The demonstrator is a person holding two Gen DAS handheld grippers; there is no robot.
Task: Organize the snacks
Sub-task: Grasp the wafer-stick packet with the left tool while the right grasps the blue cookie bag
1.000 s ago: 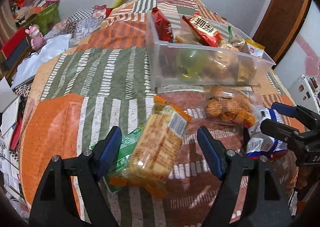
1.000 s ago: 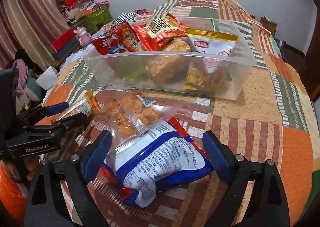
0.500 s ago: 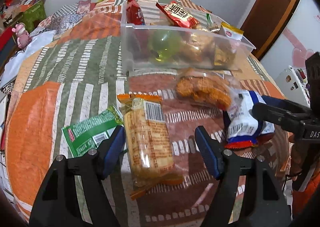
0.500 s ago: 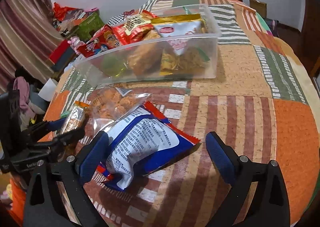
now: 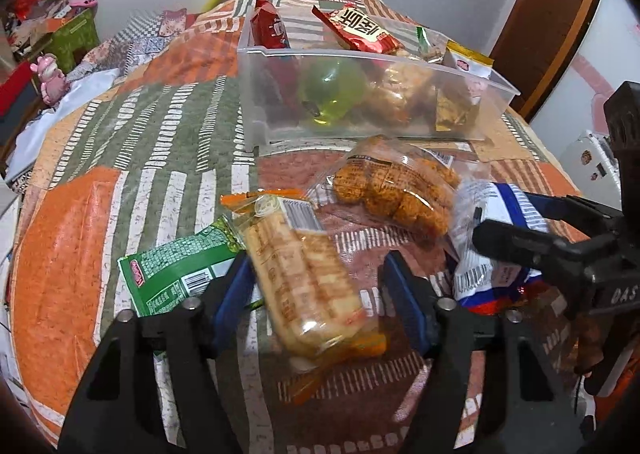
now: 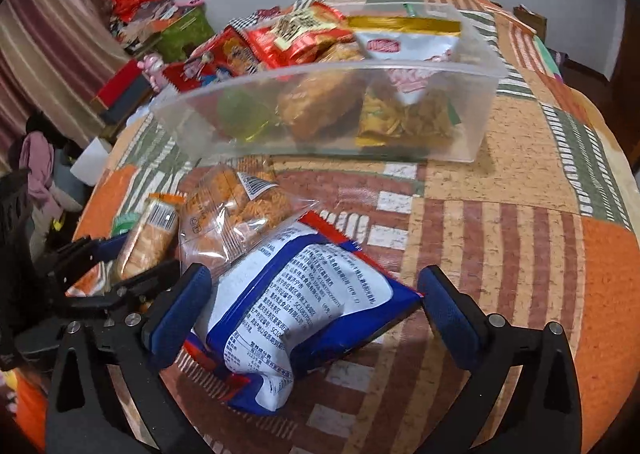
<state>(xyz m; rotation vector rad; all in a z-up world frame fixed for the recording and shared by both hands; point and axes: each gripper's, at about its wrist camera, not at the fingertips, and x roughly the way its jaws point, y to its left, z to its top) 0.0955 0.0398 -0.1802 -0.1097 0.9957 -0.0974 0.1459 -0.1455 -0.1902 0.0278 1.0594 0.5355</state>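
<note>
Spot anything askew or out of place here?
Four snack packs lie outside the clear bin: green packet, biscuit pack, orange crackers, blue-white bag. They overlap untidily. Nothing looks spilled or torn.

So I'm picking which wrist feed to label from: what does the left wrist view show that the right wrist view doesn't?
Only the left wrist view shows the green packet's printed face beside the open left gripper, plus the brown door.

Only the right wrist view shows the blue-and-white bag's full text panel between the open right gripper's fingers, plus the striped curtain.

Both show the clear bin of snacks, the biscuit pack and the fried-snack bag.
</note>
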